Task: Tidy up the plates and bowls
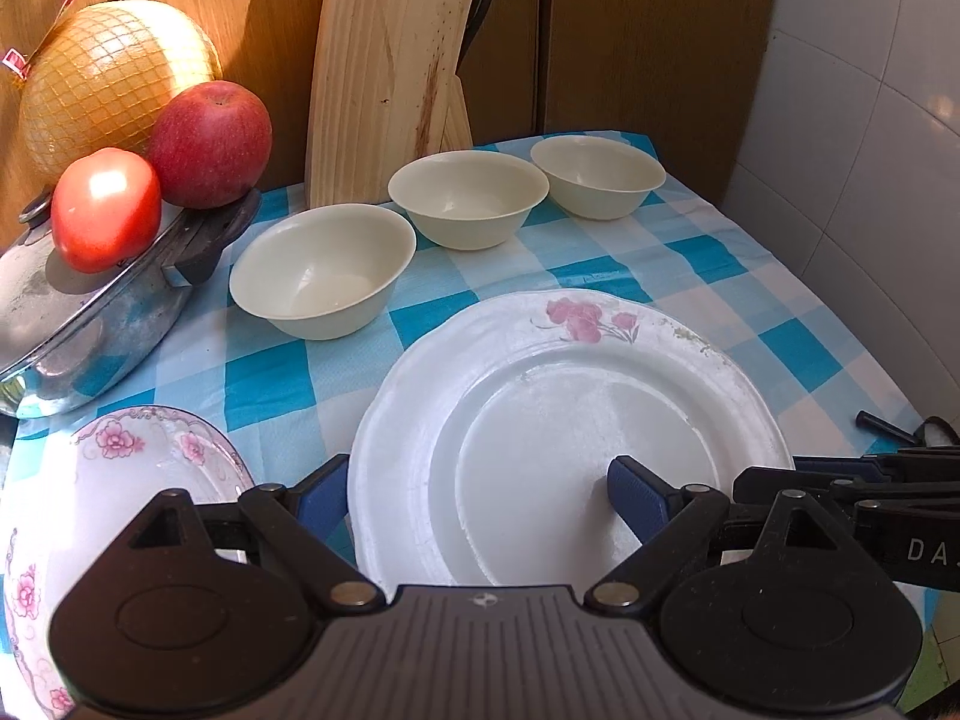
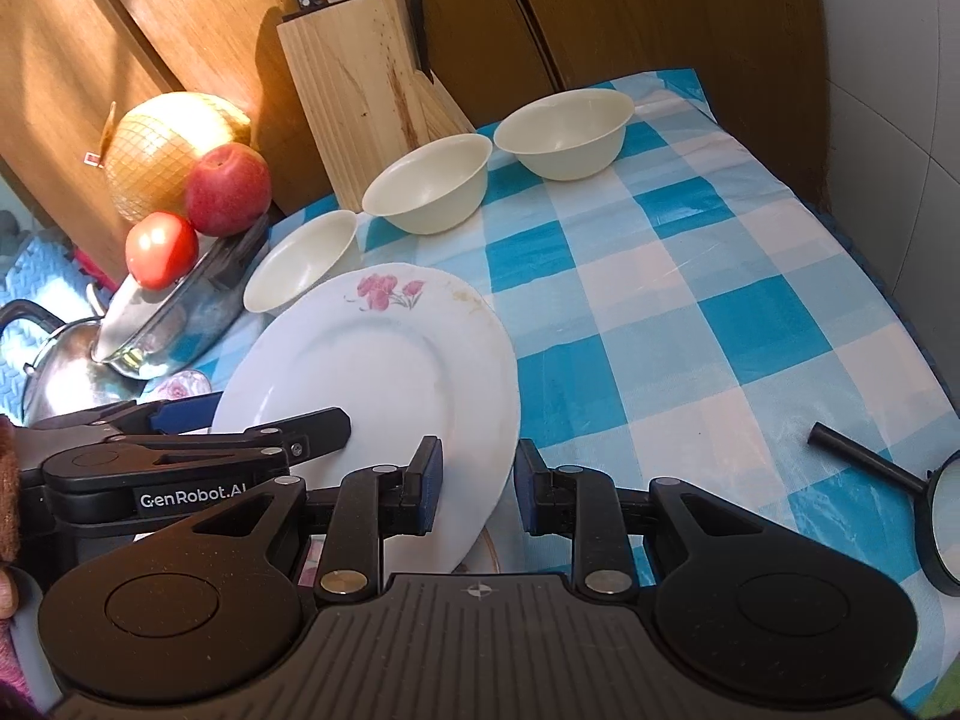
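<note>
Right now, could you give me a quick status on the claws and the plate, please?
Right claw clamped on flowered plate rim, plate tilted. Left claw open, straddling its other side. Three cream bowls stand ahead.

Left gripper points forward and steeply down, jaws spread wide; one blue pad sits over the white plate, the other off its rim, neither clearly pressing. Right gripper also angled down, jaws narrowed to a small gap straddling the plate's near edge; its left pad over the plate face, the right one just outside the rim. Actual pinch can't be confirmed. The two grippers sit side by side, close together.
</note>
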The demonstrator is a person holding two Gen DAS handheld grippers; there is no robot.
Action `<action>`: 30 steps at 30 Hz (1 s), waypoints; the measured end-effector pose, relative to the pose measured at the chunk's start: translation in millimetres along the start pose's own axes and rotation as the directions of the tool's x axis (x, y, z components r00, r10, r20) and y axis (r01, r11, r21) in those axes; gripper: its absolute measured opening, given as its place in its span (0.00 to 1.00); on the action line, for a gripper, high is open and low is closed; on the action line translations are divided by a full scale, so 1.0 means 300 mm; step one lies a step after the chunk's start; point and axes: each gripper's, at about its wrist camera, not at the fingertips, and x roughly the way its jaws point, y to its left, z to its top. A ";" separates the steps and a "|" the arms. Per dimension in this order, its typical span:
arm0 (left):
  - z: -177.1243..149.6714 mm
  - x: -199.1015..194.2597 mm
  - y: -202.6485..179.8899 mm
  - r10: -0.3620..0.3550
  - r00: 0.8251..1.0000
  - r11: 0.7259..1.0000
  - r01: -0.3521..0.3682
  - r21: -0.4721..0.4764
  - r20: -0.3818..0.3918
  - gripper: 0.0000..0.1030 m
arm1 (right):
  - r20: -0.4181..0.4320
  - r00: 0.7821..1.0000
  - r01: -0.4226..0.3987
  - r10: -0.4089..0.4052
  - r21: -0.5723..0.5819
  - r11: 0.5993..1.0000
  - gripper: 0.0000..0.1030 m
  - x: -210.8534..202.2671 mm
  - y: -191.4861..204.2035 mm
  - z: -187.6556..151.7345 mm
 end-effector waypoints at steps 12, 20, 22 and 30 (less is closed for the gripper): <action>-0.134 -0.075 -0.007 -0.017 0.999 1.000 0.017 -0.002 -0.038 0.82 | -0.037 0.999 0.003 -0.004 -0.042 0.999 0.32 -0.074 0.035 -0.137; -0.200 -0.102 -0.004 -0.033 0.998 0.999 0.032 -0.012 -0.061 0.81 | -0.036 0.999 0.027 -0.030 -0.099 0.995 0.34 -0.103 0.059 -0.200; -0.209 -0.109 -0.004 -0.029 0.998 1.000 0.029 -0.011 -0.060 0.81 | -0.042 0.999 0.029 -0.034 -0.115 0.993 0.36 -0.104 0.067 -0.215; -0.229 -0.161 0.016 -0.030 0.999 0.999 0.030 -0.011 -0.021 0.76 | -0.040 0.999 0.025 -0.032 -0.171 0.985 0.42 -0.122 0.096 -0.257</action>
